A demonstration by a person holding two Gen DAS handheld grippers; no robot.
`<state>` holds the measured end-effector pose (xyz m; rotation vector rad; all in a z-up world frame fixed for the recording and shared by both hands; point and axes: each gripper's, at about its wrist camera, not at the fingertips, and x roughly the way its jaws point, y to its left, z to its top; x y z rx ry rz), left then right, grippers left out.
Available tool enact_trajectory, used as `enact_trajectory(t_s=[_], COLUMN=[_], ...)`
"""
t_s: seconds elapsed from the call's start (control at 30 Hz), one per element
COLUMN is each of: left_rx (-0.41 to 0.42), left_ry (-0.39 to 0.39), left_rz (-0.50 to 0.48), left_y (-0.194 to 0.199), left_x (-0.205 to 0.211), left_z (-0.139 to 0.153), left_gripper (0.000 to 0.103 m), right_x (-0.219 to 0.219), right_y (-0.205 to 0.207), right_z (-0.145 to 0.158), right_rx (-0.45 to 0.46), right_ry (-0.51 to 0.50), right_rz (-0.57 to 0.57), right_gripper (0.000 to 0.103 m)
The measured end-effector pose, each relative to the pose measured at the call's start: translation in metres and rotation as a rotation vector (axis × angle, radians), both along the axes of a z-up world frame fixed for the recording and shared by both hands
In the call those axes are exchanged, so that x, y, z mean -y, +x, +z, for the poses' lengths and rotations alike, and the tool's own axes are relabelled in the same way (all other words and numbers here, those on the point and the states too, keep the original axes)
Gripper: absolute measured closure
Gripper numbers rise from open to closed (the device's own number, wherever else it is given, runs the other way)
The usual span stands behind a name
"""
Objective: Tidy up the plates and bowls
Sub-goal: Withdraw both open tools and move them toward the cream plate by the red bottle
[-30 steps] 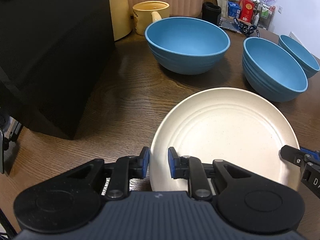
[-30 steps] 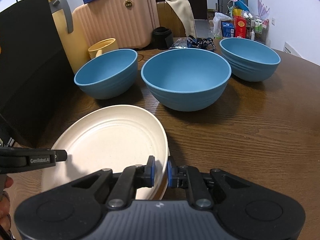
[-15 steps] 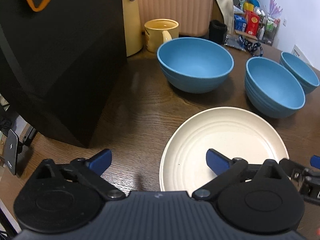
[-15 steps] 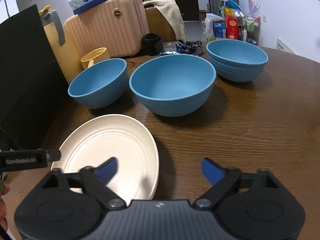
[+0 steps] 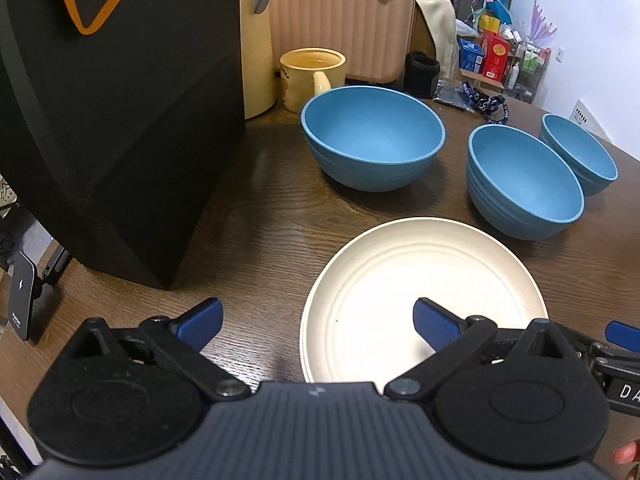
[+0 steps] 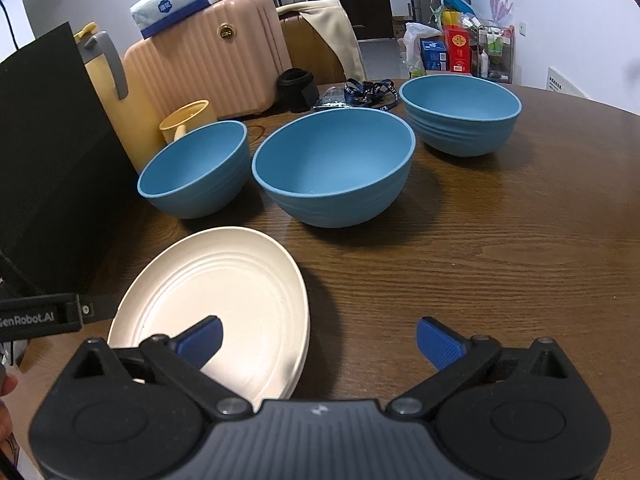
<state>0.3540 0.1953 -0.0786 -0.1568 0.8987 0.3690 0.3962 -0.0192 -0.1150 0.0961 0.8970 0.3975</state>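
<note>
A cream plate (image 5: 424,296) lies flat on the brown wooden table (image 5: 272,208); it also shows in the right wrist view (image 6: 224,296). Behind it stand three blue bowls: left bowl (image 5: 372,140) (image 6: 196,172), middle bowl (image 5: 524,180) (image 6: 334,164), right bowl (image 5: 580,152) (image 6: 460,112). My left gripper (image 5: 318,320) is open and empty, held above the plate's left near edge. My right gripper (image 6: 320,338) is open and empty, above the plate's right near edge.
A large black box (image 5: 112,112) stands at the left. A yellow jug (image 5: 258,40), a yellow mug (image 5: 312,76) and a pink suitcase (image 5: 340,20) are behind the bowls. A black cup (image 6: 296,90) and a lanyard (image 6: 370,92) lie at the back.
Both grippers were shut on the plate's opposite rims a second ago. They opened, let go of it and drew back and up. The plate now rests on the table.
</note>
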Motion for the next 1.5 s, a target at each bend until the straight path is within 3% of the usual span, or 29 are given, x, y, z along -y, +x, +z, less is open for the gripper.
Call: enact_trajectory(t_s=[0.73,1.5], left_rx=[0.047,0.074], left_ry=[0.0,-0.005], left_rz=[-0.057,-0.225], left_y=[-0.002,0.017], left_x=[0.024,0.085], left_z=[0.022,0.033], left_gripper=[0.0,0.0], right_x=[0.028,0.105], right_y=[-0.01,-0.025], right_z=[0.016,0.022], right_rx=[0.023,0.034], right_ry=[0.005,0.012], right_rz=[-0.077,-0.29], right_gripper=[0.0,0.0])
